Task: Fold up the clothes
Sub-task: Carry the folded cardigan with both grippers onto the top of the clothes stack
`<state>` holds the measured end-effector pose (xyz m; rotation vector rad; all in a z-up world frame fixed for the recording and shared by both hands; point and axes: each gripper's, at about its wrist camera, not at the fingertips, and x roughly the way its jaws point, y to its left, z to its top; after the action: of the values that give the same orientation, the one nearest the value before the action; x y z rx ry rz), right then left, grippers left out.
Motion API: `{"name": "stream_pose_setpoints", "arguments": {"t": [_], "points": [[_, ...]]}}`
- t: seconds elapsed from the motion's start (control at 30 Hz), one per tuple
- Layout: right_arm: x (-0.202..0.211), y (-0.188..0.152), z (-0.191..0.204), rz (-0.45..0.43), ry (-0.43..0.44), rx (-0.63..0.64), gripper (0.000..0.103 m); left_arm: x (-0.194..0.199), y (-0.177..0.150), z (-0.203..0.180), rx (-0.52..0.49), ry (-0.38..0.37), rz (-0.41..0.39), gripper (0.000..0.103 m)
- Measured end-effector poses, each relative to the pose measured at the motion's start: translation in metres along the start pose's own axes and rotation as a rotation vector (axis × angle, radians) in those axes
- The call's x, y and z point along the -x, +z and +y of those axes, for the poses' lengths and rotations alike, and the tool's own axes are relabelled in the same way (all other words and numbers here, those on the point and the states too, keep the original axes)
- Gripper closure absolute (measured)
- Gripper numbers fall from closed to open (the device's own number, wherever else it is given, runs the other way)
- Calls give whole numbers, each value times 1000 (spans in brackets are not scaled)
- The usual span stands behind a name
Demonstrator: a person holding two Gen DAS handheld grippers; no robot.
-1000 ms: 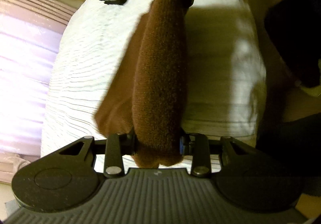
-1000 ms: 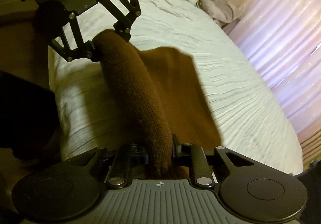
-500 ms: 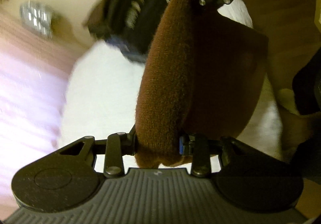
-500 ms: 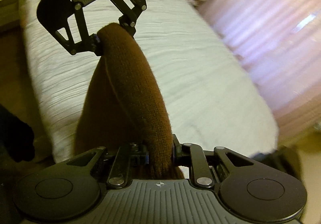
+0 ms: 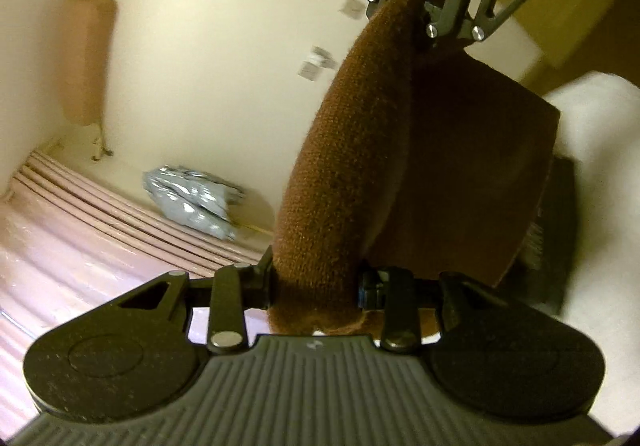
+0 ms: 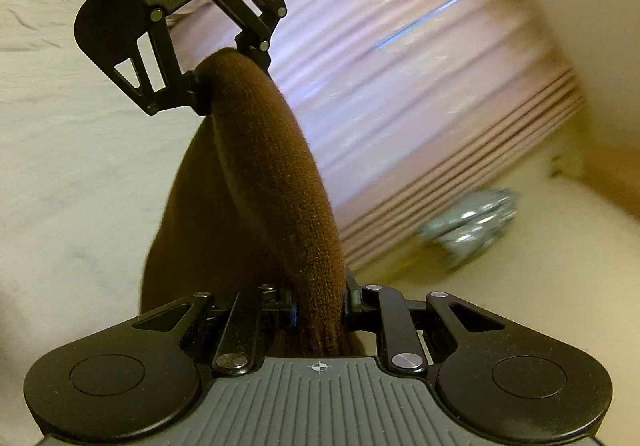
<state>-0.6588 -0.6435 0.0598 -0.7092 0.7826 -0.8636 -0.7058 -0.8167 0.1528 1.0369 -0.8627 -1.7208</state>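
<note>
- Both grippers are gripping one brown knitted garment (image 5: 352, 150), each closed on an opposite end of a rolled or bunched top edge.
- The left gripper (image 5: 316, 286) is pinching its end with narrow fingers; the fabric is filling the gap between them and bulging out behind.
- The right gripper (image 6: 320, 310) is doing the same at the other end, its fingers pressed against the knit on both sides.
- In each wrist view the opposite gripper is showing at the far end of the roll, so the two are facing one another with the garment strung between them.
- The garment is hanging in the air, not lying on anything. A flat panel is dropping below the held edge; its lower hem is showing as a straight line in the left wrist view.
- The white bed (image 6: 60, 150) is sitting off to the side and below. Pink curtains (image 6: 420, 94) and a silver-grey bag (image 5: 192, 202) by the wall are filling the rest of the views, both blurred.
- Judgement on progress: the piece appears doubled along the held edge, so at least one fold seems made. It is not yet laid down.
- Remaining, by my reading: lowering it onto the bed, flattening it, making any further fold, then releasing.
- Whether other clothes are awaiting folding cannot be told; a dark shape behind the hanging panel is too indistinct to identify.
</note>
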Motion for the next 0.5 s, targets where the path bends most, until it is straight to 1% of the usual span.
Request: {"name": "stream_pose_setpoints", "arguments": {"t": [0.1, 0.17, 0.23, 0.3, 0.37, 0.43, 0.5], "points": [[-44, -29, -70, -26, -55, 47, 85, -71, 35, 26, 9, 42, 14, 72], [-76, -48, -113, -38, -83, 79, 85, -112, 53, 34, 16, 77, 23, 72], [-104, -68, -139, -57, -109, 109, 85, -144, 55, 19, 20, 68, 37, 72], [-126, -92, -137, -66, -94, 128, 84, -175, 57, 4, 24, 57, 50, 72], [-147, -119, -131, -71, -67, 143, 84, -197, 44, -39, 16, -15, 83, 72], [-160, -152, -102, -49, 20, 151, 84, -212, 29, -87, -3, -95, 123, 71], [-173, -180, -68, 3, 123, 172, 84, -223, 14, -133, -21, -177, 163, 70]]}}
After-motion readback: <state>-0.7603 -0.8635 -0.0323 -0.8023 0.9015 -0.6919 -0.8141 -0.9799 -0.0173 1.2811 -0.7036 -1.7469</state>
